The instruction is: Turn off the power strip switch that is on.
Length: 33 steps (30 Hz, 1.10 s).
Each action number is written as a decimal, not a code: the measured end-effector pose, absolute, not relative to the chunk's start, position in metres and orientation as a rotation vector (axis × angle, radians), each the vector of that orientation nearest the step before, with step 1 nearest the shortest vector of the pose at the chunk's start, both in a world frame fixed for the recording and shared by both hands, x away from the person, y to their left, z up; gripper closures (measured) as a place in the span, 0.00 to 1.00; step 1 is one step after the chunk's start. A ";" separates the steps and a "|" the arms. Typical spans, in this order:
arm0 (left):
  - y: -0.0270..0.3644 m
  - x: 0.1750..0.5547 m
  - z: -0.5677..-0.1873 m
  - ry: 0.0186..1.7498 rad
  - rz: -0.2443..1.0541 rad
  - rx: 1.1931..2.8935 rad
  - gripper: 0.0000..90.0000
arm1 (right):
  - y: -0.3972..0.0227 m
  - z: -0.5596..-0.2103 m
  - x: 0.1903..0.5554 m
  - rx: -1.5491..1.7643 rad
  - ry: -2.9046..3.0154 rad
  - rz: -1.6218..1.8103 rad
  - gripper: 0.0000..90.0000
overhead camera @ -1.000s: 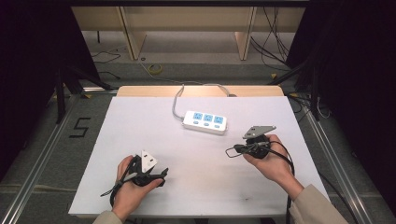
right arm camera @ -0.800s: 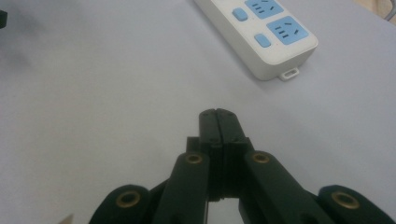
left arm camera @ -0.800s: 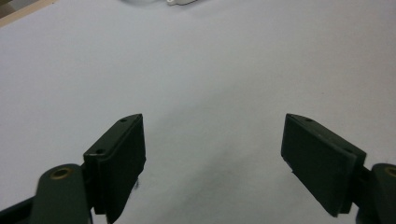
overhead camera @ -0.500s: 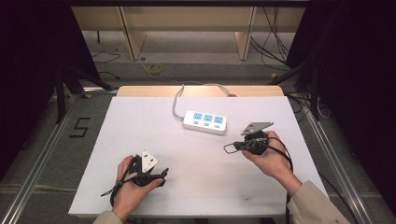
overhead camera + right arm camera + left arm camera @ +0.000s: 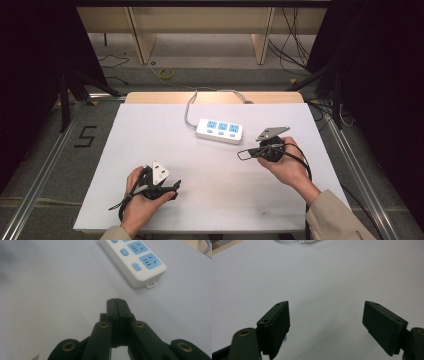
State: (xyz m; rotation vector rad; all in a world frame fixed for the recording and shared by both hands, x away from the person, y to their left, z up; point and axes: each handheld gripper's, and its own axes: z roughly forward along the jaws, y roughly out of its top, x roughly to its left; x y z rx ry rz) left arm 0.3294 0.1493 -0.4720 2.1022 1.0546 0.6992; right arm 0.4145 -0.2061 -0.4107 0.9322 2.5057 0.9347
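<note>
A white power strip [image 5: 220, 130] with blue sockets lies flat at the middle back of the white table [image 5: 145, 130]. In the right gripper view the power strip [image 5: 135, 260] lies just ahead and to the right. My right gripper [image 5: 243, 154] sits right of the strip and points left; in its own view the right gripper [image 5: 116, 301] has its jaws pressed together on nothing. My left gripper [image 5: 174, 188] rests near the front left edge. Seen in its own view, the left gripper [image 5: 325, 322] has its jaws wide apart over bare tabletop.
The strip's grey cable [image 5: 190, 105] runs off the table's far edge over a wooden board [image 5: 150, 97]. Loose cables lie on the floor behind the table. Dark curtains stand at both sides. A corner of the strip [image 5: 308, 241] peeks in at the top of the left gripper view.
My right gripper has crept slightly away from me, toward the power strip. The left hand and its gripper have stayed still.
</note>
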 end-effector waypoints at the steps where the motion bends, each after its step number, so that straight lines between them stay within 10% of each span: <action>1: 0.149 0.329 -0.472 1.054 0.699 2.102 0.24 | -0.206 -0.410 0.415 0.933 2.507 0.934 1.00; 33: 0.150 0.329 -0.472 1.054 0.707 2.107 0.24 | -0.196 -0.407 0.435 0.944 2.506 0.897 1.00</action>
